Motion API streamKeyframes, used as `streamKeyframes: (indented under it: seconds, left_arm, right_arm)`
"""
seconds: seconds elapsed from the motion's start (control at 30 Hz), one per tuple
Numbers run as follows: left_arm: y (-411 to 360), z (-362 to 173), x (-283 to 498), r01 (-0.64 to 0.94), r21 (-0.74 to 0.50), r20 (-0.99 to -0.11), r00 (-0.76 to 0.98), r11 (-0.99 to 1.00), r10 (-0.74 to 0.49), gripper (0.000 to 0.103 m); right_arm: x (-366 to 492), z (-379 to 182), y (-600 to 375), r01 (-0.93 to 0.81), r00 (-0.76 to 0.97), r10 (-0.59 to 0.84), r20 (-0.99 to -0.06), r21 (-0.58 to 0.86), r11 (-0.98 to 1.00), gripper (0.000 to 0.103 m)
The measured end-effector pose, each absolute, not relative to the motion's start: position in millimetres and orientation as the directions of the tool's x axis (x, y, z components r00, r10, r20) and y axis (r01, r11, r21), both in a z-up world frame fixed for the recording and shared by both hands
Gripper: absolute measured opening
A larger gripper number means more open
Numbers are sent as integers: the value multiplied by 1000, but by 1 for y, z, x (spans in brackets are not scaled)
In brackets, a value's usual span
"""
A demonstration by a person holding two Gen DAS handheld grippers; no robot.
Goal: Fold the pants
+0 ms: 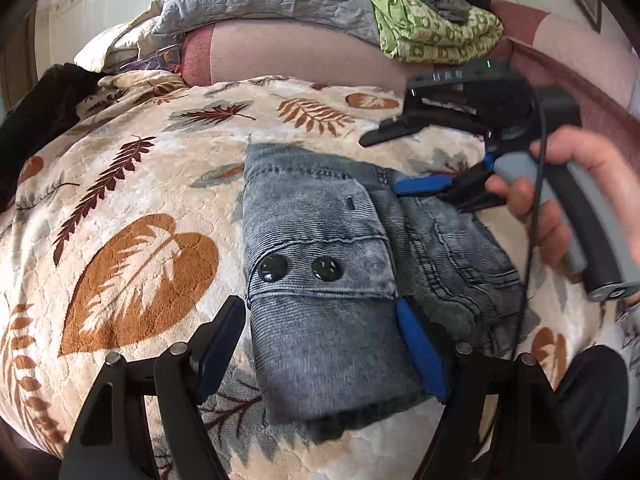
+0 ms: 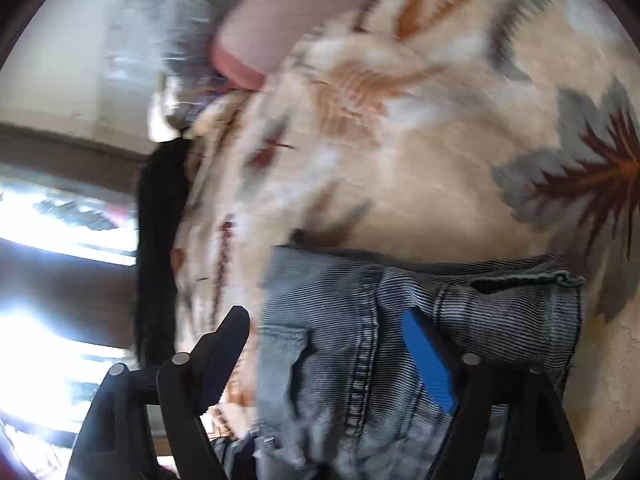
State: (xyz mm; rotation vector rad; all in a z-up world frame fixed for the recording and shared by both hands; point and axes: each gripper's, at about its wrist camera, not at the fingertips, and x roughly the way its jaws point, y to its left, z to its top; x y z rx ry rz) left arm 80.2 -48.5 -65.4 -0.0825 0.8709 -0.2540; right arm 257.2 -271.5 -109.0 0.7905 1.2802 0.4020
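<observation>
The grey-blue denim pants [image 1: 332, 272] lie folded into a compact bundle on the leaf-print blanket [image 1: 140, 208]; a flap with two black buttons faces up. My left gripper [image 1: 320, 340] is open, its fingers wide on either side of the bundle's near end. My right gripper [image 1: 424, 186] comes in from the right with a blue finger tucked into the fold at the bundle's far right edge. In the right wrist view the pants [image 2: 360, 340] sit between the wide-spread fingers of the right gripper [image 2: 328, 352], one blue pad against the denim.
A grey quilt [image 1: 260, 0] and a green patterned cloth [image 1: 432, 28] with dark clothes on top lie at the back of the bed. A dark garment [image 1: 44, 104] lies at the left edge. A pink mattress [image 1: 300, 56] shows behind the blanket.
</observation>
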Motion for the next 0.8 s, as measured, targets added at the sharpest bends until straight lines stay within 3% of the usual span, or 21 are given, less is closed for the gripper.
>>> streamKeyframes:
  seconds: [0.07,0.17,0.27,0.37,0.5,0.73,0.77,0.8]
  left_arm:
    - [-34,-47,76,155,-240,-698,658,958,-281,78]
    - [-19,-21,77,118,-284,-615,739,951,-275,78]
    - [-28,-42,97,121,-261,-691,670,958,-273,78]
    - [-43,-86,110,144,-278,-791,526,950,-311,78]
    - [-45,-92,109,154,-287,-781,534,946,-324,79]
    - [-44,-95,113,169,-288,-771,542,943,-333,80]
    - [-45,-95,113,169,-288,-771,543,943,-333,80]
    - [-45,-95,113,170,-286,-771,544,943,-332,80]
  right_arm:
    - [256,-101,-278,155,268,701,-660,748,645,59]
    - [256,-74,-268,63,248,637,-730,668,741,66]
    - [262,-41,-244,-48,245,592,-767,601,798,70]
    - [283,-23,-193,-192,183,476,-860,444,875,71]
    - [311,-29,-119,-353,103,274,-956,223,909,71]
    - [337,-91,-52,-470,-6,0,-1000,3,883,71]
    - [337,-97,-51,-470,-17,-12,-1000,-3,883,69]
    - [337,-101,-49,-475,-29,-27,-999,-11,880,56]
